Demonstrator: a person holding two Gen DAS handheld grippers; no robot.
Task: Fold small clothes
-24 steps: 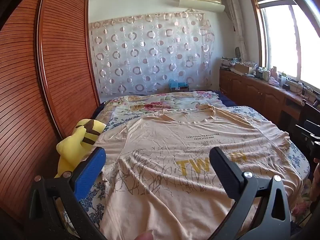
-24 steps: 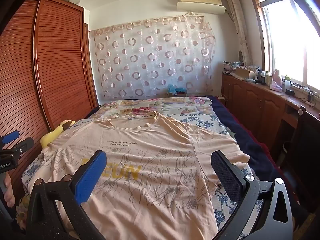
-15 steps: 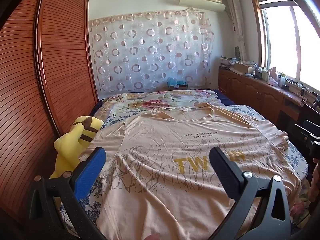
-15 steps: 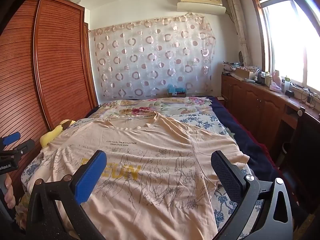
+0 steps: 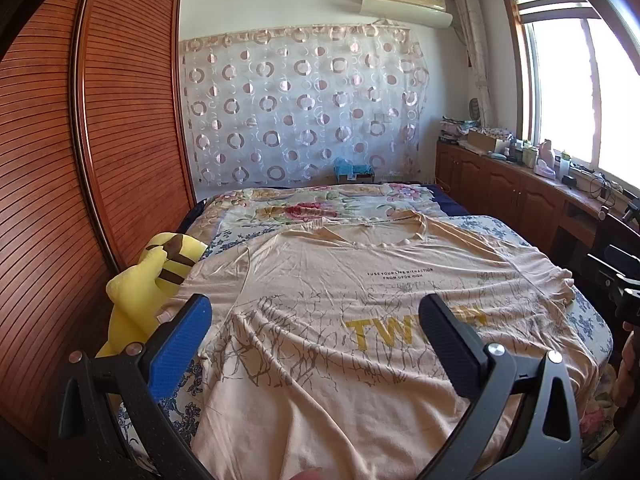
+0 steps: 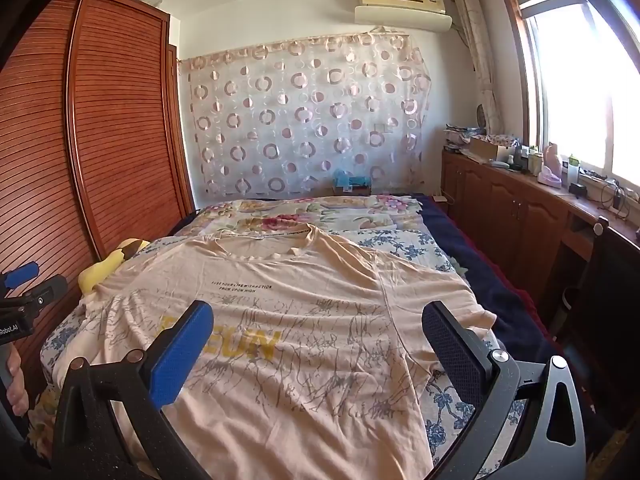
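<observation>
A peach T-shirt (image 5: 340, 292) with yellow letters and a grey twig print lies spread flat, front up, on the bed, collar at the far end. It also shows in the right wrist view (image 6: 304, 320). My left gripper (image 5: 314, 316) is open and empty, held above the shirt's near left part. My right gripper (image 6: 316, 322) is open and empty, held above the shirt's near right part. The shirt's near hem is partly hidden behind both gripper frames.
A yellow plush toy (image 5: 148, 280) lies at the bed's left edge against the wooden wardrobe (image 5: 92, 160). A floral bedsheet (image 6: 412, 240) covers the bed. Low wooden cabinets (image 6: 512, 208) with clutter run under the window on the right. A dark chair (image 6: 612, 292) stands near right.
The left wrist view has tilted up a little, so the shirt sits lower in the frame. The right gripper has barely moved. Both grippers stay open.
</observation>
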